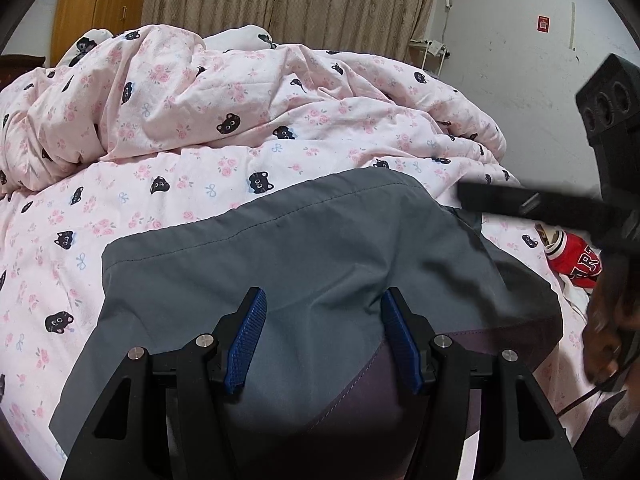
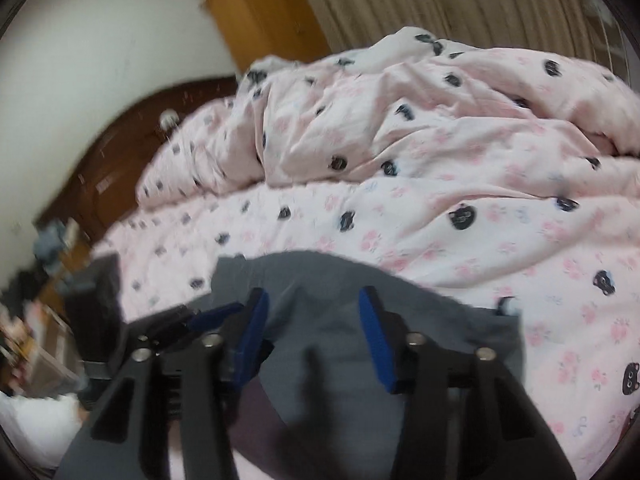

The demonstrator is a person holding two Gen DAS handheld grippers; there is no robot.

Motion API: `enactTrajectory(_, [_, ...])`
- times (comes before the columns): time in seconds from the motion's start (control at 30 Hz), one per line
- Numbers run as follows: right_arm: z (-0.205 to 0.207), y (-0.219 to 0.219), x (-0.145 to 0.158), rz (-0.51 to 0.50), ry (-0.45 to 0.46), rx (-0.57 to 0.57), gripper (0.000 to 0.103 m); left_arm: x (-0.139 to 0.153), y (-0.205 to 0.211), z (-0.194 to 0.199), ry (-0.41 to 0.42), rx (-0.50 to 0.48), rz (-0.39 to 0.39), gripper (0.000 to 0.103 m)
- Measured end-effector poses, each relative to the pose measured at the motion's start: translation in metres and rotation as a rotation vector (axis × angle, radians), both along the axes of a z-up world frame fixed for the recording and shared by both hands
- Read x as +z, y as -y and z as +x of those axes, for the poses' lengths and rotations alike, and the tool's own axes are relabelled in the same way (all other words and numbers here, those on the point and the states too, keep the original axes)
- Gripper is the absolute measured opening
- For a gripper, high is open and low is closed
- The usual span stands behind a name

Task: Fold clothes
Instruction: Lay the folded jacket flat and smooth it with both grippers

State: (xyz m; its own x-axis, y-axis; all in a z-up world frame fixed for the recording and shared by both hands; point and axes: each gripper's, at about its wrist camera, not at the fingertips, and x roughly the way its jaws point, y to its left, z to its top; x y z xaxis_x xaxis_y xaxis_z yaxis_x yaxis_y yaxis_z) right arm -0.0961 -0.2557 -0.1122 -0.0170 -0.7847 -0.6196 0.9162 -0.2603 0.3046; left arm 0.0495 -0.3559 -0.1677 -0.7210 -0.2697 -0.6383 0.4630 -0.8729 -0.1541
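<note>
A: Right, left gripper first. State?

B: Jaws parted about halfway, blue pads angled down over the grey garment. Nothing pinched; cloth just lies between and under them.

A: Right one?

B: Right gripper has its jaws apart too, narrower gap, nothing between the pads. That view is motion-blurred. From the left camera the right gripper shows as a black bar at the garment's right edge; contact I can't tell.

A: Where's the garment?

B: Flat on the pink cat-print bedsheet, near edge of the bed, stitched hem facing away. A darker purple panel shows at its near side.

A: Beyond it?

B: Red item with white letters on the sheet to the right. Then a rumpled quilt in the same print, then beige curtains and a wooden wardrobe.
</note>
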Motion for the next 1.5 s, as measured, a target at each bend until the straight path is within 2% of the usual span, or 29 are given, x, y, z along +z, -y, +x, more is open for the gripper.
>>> enactTrajectory(0.07, [0.009,0.011,-0.01,0.061,-0.053,-0.012,0.037,-0.001,0.0,0.0,0.003,0.003,-0.001,0.055])
enactTrajectory(0.17, [0.009,0.018,-0.028,0.124,-0.066,-0.04,0.037,-0.004,0.001,-0.002,0.013,0.006,0.002,0.055])
enactTrajectory(0.37, [0.004,0.03,-0.052,0.201,-0.074,-0.072,0.034,-0.013,0.005,-0.008,0.055,0.021,0.013,0.057])
enactTrajectory(0.53, [0.004,0.04,-0.07,0.246,-0.085,-0.077,0.036,-0.022,0.008,-0.014,0.105,0.035,0.027,0.057])
enactTrajectory(0.63, [0.006,0.038,-0.065,0.226,-0.085,-0.067,0.041,-0.018,0.008,-0.011,0.081,0.041,0.031,0.057])
enactTrajectory(0.8, [0.0,0.016,-0.032,0.131,-0.049,-0.091,0.057,-0.001,0.009,-0.006,0.04,0.055,0.013,0.057])
enactTrajectory(0.93, [-0.006,-0.001,-0.016,0.109,-0.03,-0.132,0.058,0.002,0.017,-0.011,0.055,0.071,0.004,0.057])
enactTrajectory(1.1, [0.001,-0.003,-0.031,0.177,-0.022,-0.106,0.059,0.002,0.032,-0.011,0.03,0.101,0.051,0.057])
enactTrajectory(1.17, [0.007,0.002,-0.04,0.225,-0.057,-0.098,0.06,0.001,0.035,-0.013,0.043,0.111,0.045,0.057])
enactTrajectory(1.27, [0.011,0.008,-0.049,0.265,-0.098,-0.092,0.061,-0.009,0.039,-0.02,0.109,0.127,0.019,0.057])
enactTrajectory(1.33, [0.011,0.009,-0.054,0.28,-0.1,-0.091,0.061,-0.016,0.041,-0.023,0.143,0.141,-0.006,0.057])
enactTrajectory(1.5, [0.008,0.01,-0.062,0.294,-0.078,-0.087,0.062,-0.02,0.041,-0.023,0.147,0.151,-0.029,0.057])
